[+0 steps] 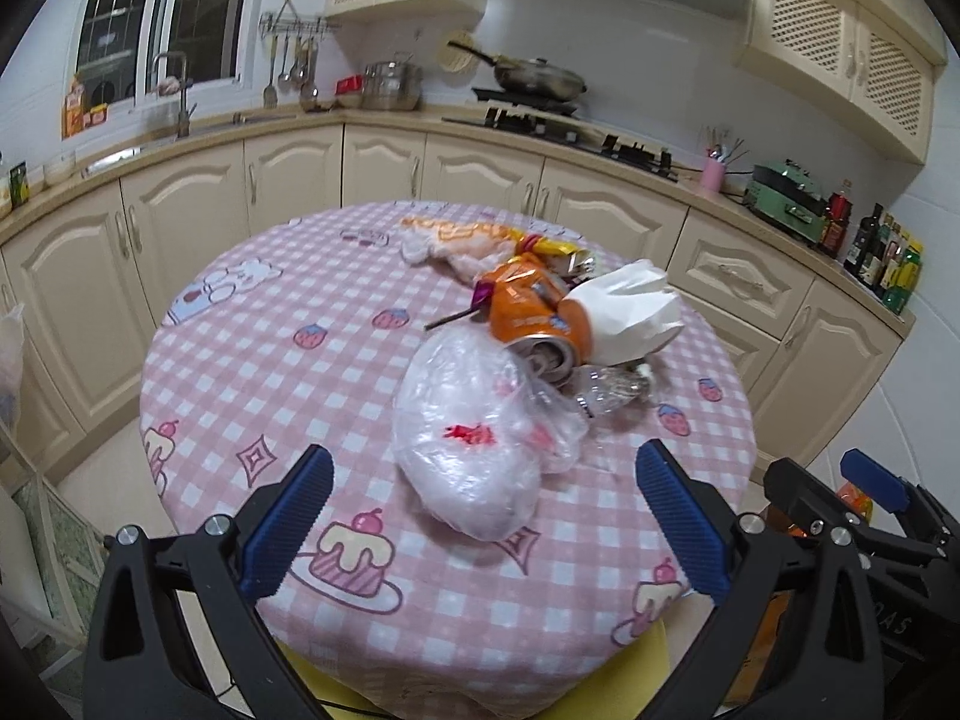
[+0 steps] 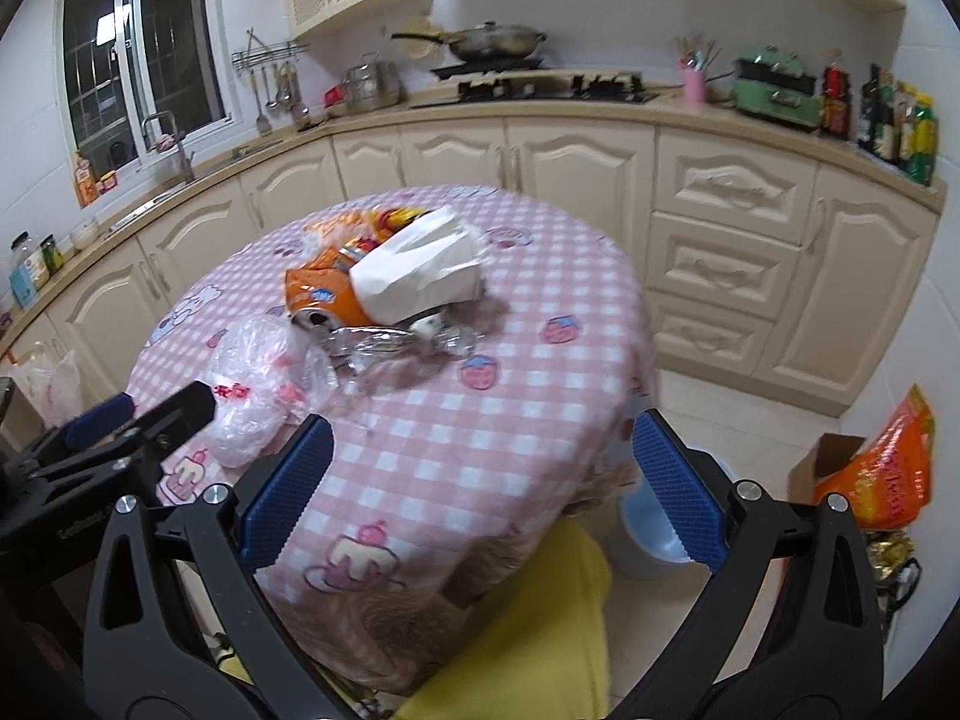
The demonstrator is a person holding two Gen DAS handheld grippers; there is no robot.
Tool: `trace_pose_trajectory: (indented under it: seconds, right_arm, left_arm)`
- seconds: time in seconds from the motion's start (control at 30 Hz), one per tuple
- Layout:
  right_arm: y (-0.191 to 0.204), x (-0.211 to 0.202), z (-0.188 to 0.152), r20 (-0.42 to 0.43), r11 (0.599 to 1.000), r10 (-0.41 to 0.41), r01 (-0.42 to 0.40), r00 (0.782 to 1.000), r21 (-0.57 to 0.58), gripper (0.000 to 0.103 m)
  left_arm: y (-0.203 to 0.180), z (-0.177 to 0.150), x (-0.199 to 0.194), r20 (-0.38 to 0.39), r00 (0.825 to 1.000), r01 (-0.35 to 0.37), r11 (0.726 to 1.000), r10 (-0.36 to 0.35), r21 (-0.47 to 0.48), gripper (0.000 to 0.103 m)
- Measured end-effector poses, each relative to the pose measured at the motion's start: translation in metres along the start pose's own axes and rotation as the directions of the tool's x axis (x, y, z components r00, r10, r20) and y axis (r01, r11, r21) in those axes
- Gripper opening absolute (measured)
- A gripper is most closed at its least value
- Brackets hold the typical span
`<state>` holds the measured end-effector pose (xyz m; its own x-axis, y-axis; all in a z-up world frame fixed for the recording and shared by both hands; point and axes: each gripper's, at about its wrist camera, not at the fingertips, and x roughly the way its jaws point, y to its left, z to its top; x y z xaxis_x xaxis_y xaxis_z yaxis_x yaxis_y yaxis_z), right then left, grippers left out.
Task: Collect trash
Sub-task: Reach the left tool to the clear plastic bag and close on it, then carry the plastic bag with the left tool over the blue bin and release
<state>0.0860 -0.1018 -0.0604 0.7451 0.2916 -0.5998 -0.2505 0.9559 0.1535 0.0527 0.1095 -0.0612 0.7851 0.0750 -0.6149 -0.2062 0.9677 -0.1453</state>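
A heap of trash lies on the round table with the pink checked cloth (image 1: 288, 372). It holds a crumpled clear plastic bag (image 1: 468, 456), a crushed orange can (image 1: 534, 324), a white paper tissue (image 1: 630, 312), a crushed clear bottle (image 1: 612, 387) and snack wrappers (image 1: 474, 240). My left gripper (image 1: 480, 522) is open, just before the plastic bag. My right gripper (image 2: 480, 492) is open and empty, over the table's near right edge, apart from the heap. The bag (image 2: 258, 384), can (image 2: 324, 300) and tissue (image 2: 420, 270) also show in the right wrist view.
A blue bin (image 2: 654, 540) stands on the floor right of the table, with a cardboard box and orange bag (image 2: 882, 468) beside it. A yellow seat (image 2: 528, 630) is under the table's near edge. Kitchen cabinets (image 1: 480, 174) curve behind.
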Motion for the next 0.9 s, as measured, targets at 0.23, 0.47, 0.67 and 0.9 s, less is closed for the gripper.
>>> trace_pose_trajectory:
  seconds: [0.23,0.47,0.67,0.9]
  right_arm:
    - [0.021,0.037,0.014,-0.044,0.999,0.028,-0.029,0.999,-0.024,0.098]
    - [0.033,0.080,0.028,-0.085,0.998,0.025,-0.029,0.996,-0.048,0.098]
    - [0.039,0.118,0.037,-0.140,0.998,0.043,-0.047,0.989,-0.031,0.098]
    - [0.040,0.144,0.042,-0.194,0.999,0.040,-0.038,0.980,0.013,0.090]
  left_arm:
    - [0.019,0.011,0.048,-0.088,0.996,-0.017,0.999,0.013,-0.046,0.099]
    - [0.035,0.016,0.086,-0.161,0.987,0.006,0.997,-0.019,-0.082,0.065]
    - [0.050,0.022,0.088,-0.175,0.984,0.013,0.993,-0.034,-0.120,0.045]
    - [0.069,0.027,0.082,-0.163,0.986,-0.048,0.988,0.023,-0.150,0.044]
